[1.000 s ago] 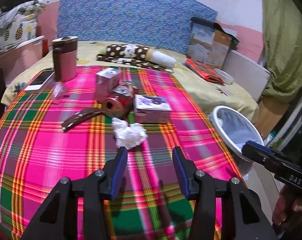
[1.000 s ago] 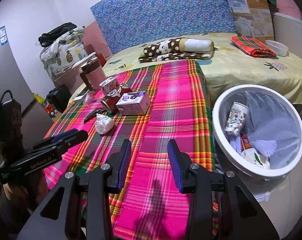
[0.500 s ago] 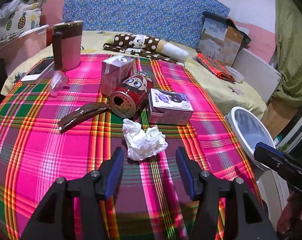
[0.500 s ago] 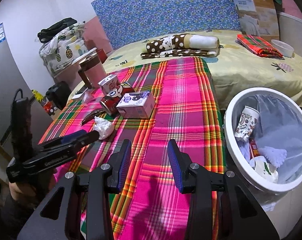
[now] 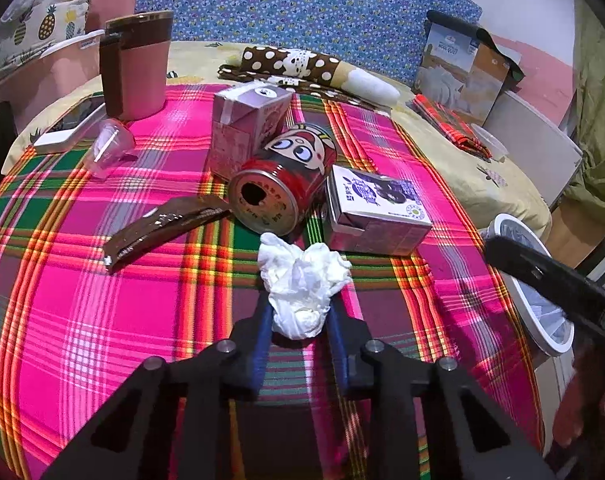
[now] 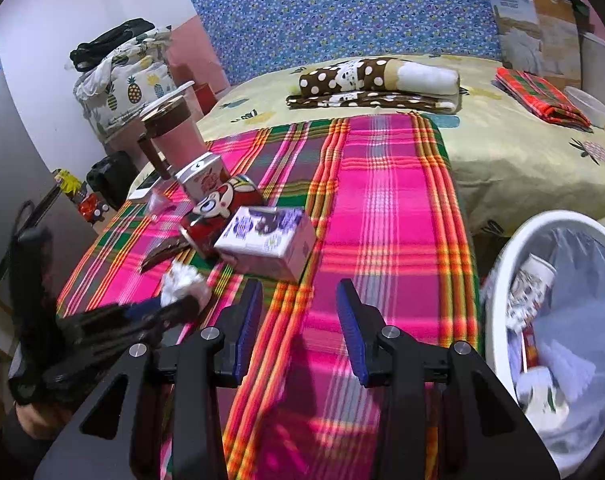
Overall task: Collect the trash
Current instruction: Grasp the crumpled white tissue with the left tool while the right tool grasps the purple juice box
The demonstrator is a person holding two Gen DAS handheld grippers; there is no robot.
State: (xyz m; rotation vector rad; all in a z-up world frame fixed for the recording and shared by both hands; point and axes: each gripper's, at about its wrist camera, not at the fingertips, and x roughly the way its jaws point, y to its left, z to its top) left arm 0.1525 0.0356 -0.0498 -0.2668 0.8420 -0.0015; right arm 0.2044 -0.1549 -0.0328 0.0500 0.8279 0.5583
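Observation:
A crumpled white tissue [image 5: 303, 289] lies on the pink plaid cloth [image 5: 102, 300]. My left gripper [image 5: 300, 308] has closed its blue fingers against both sides of it; it also shows in the right wrist view [image 6: 182, 284]. Behind it lie a red cartoon can [image 5: 286, 184], a purple carton [image 5: 376, 210], a pink carton [image 5: 246, 128] and a brown wrapper [image 5: 162, 228]. My right gripper [image 6: 298, 308] is open and empty above the cloth, left of the white trash bin [image 6: 498, 280], which holds cups and paper.
A pink tumbler [image 5: 136, 66], a small clear cup [image 5: 110, 146] and a phone [image 5: 72, 124] sit at the cloth's far left. A polka-dot roll [image 5: 302, 66], a folded red cloth [image 6: 538, 96] and a cardboard box [image 5: 462, 60] lie on the bed behind.
My left gripper moved forward onto the tissue and its fingers closed in on it. My right gripper drifted slightly forward and stayed open.

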